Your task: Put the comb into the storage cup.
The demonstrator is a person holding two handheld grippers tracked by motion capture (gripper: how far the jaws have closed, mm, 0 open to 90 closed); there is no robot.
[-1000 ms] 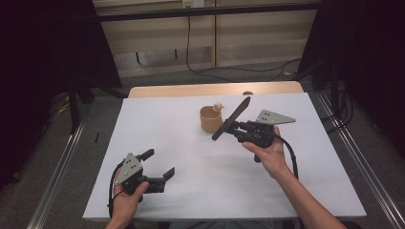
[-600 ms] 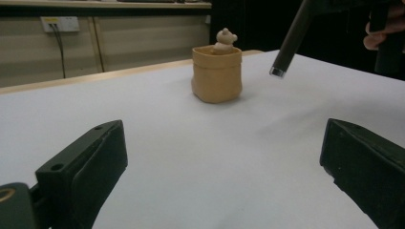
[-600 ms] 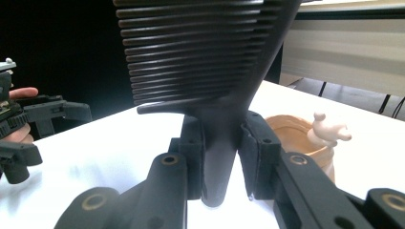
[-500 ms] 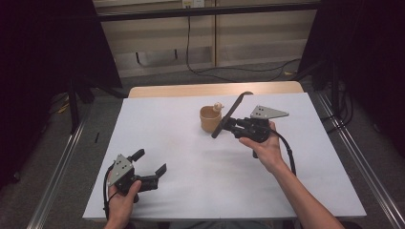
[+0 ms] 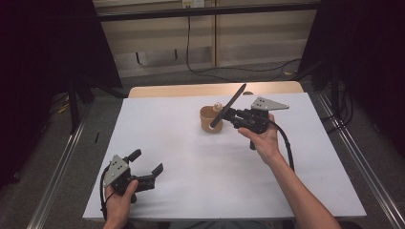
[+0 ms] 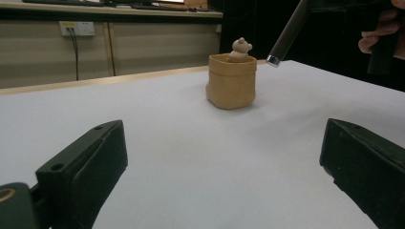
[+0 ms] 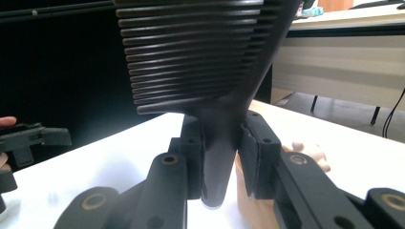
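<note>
- My right tool (image 5: 228, 116) is clamped on a black slotted spatula (image 5: 229, 105), held by its neck so the handle end slants down beside the tan pot (image 5: 208, 119).
- That pot, with a small bear figure (image 5: 217, 106) inside, stands mid-worktop (image 5: 191, 157).
- My right hand (image 5: 262, 140) holds it level above the worktop.
- My left tool (image 5: 145, 167) rests near me, jaws apart, holding nothing.
</note>
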